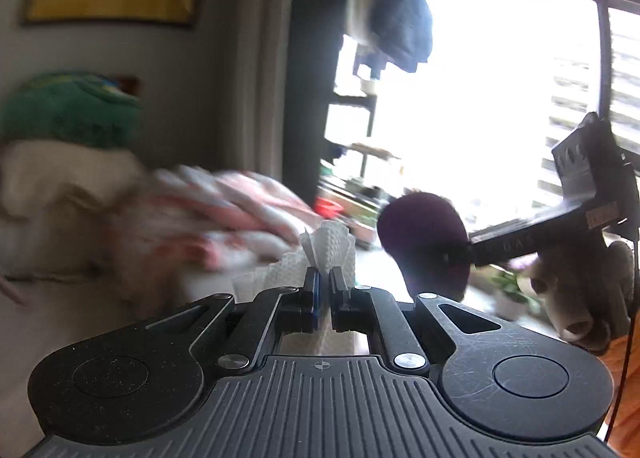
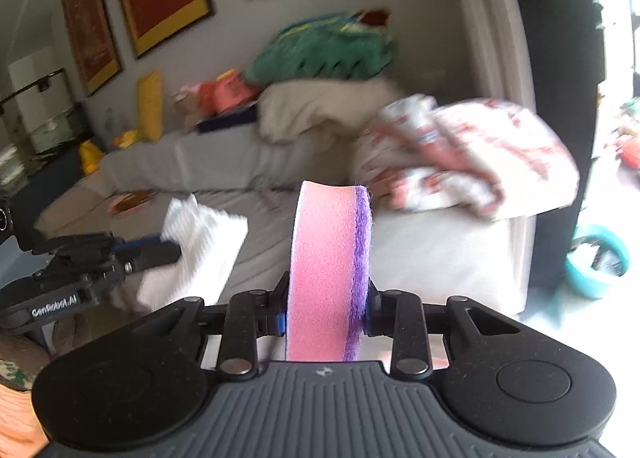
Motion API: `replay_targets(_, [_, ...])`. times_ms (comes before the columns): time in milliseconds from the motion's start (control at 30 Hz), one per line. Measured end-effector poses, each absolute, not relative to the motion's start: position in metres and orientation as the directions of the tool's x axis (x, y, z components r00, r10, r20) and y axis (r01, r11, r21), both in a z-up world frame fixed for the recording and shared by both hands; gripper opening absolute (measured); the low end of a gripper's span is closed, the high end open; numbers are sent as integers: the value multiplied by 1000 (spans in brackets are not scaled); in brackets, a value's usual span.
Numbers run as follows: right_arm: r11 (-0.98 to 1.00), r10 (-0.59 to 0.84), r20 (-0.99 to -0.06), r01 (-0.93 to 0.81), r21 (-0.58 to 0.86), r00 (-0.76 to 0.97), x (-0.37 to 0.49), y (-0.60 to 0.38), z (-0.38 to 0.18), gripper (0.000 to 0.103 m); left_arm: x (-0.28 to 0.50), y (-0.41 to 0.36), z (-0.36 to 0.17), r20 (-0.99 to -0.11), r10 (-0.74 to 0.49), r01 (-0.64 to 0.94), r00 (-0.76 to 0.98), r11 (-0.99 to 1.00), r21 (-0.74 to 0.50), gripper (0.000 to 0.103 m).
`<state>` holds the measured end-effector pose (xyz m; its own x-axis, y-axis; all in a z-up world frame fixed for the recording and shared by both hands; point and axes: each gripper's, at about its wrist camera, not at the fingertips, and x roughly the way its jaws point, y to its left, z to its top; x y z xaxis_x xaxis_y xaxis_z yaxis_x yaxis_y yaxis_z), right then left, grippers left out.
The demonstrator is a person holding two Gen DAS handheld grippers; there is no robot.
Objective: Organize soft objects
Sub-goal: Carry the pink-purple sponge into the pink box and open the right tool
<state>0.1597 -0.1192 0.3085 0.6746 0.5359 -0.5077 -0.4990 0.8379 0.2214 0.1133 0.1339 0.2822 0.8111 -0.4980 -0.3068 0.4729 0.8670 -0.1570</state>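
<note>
The right gripper (image 2: 326, 310) was clamped on the pink sponge (image 2: 326, 270), long axis pointing forward toward the sofa (image 2: 440, 254). Left of it, the left gripper (image 1: 324, 290), fully closed, pinched a white cloth (image 1: 328, 250), equally short of the sofa.

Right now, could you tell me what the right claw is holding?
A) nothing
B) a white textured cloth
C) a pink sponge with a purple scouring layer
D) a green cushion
C: the pink sponge with its purple layer stands clamped in the right claw.
</note>
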Motion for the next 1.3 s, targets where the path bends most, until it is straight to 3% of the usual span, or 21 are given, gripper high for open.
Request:
replay_targets(167, [890, 446, -522, -422, 172, 727, 148, -177, 291, 31, 151, 69, 229, -358, -626, 540, 693, 779, -318, 9])
replay_targets(233, [904, 418, -551, -387, 179, 722, 152, -192, 272, 31, 168, 53, 198, -419, -654, 521, 630, 756, -397, 11])
replay_targets(300, [917, 393, -582, -351, 191, 712, 158, -202, 251, 31, 180, 40, 164, -508, -621, 481, 596, 784, -393, 12])
replay_targets(400, [923, 380, -633, -319, 213, 675, 175, -205, 214, 31, 181, 46, 135, -517, -579, 450, 631, 815, -365, 13])
replay_targets(567, [902, 431, -705, -295, 315, 563, 209, -184, 153, 31, 189, 94, 140, -445, -586, 372, 678, 794, -480, 13])
replay_targets(767, [803, 595, -705, -247, 543, 386, 234, -154, 73, 32, 165, 156, 166, -497, -401, 230, 769, 900, -371, 13])
replay_targets(800, [823, 568, -727, -239, 516, 387, 236, -150, 64, 33, 157, 168, 165, -504, -372, 207, 779, 912, -354, 13])
replay_targets(867, [884, 468, -777, -234, 406, 421, 233, -145, 56, 47, 136, 193, 161, -510, -311, 157, 802, 934, -322, 13])
replay_targets(967, [928, 369, -774, -247, 278, 515, 216, -149, 69, 59, 104, 231, 152, -511, -204, 77, 835, 963, -258, 13])
replay_targets(1133, [958, 250, -754, -268, 102, 607, 196, -147, 95, 62, 74, 293, 130, -540, -110, -55, 834, 959, -279, 13])
replay_targets(1300, [941, 300, -751, -309, 135, 588, 189, -129, 115, 63, 60, 318, 103, -571, -155, -46, 806, 946, -321, 13])
